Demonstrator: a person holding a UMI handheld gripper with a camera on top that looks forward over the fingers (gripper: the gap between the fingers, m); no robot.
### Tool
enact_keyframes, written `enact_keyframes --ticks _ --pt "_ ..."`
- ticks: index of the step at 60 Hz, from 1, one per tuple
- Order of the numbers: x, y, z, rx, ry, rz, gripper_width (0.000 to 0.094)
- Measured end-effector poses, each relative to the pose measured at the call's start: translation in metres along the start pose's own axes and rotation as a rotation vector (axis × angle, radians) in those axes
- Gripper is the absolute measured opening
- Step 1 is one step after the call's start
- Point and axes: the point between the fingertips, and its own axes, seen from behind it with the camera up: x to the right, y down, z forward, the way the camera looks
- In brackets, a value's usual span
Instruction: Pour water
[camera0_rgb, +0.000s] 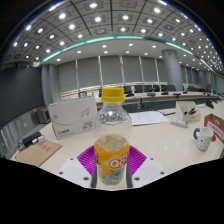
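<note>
A clear plastic bottle (113, 140) with a yellow cap and a yellow and blue label stands upright between my gripper's (112, 166) two fingers. The purple pads (87, 160) press against the bottle's label on both sides. The bottle looks lifted a little above the white table (160, 140). Its lower part is hidden by the fingers. No cup or other vessel for water shows clearly.
A white box (72, 116) stands on the table behind and to the left of the bottle. A brown cardboard piece (38, 151) lies at the left. Papers (146, 117) lie in the middle. Small objects, one red (214, 125), sit at the right.
</note>
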Motion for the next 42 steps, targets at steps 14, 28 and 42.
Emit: enact_keyframes --ticks 14,28,42 --pt "0.045 -0.101 -0.030 0.071 -0.145 0.522 0.0398" --pt "0.149 -0.162 -0.028 0.142 -0.347 1.237 0.0396" --pt "0.253 -0.148 -0.016 0.152 -0.444 1.807 0.0396"
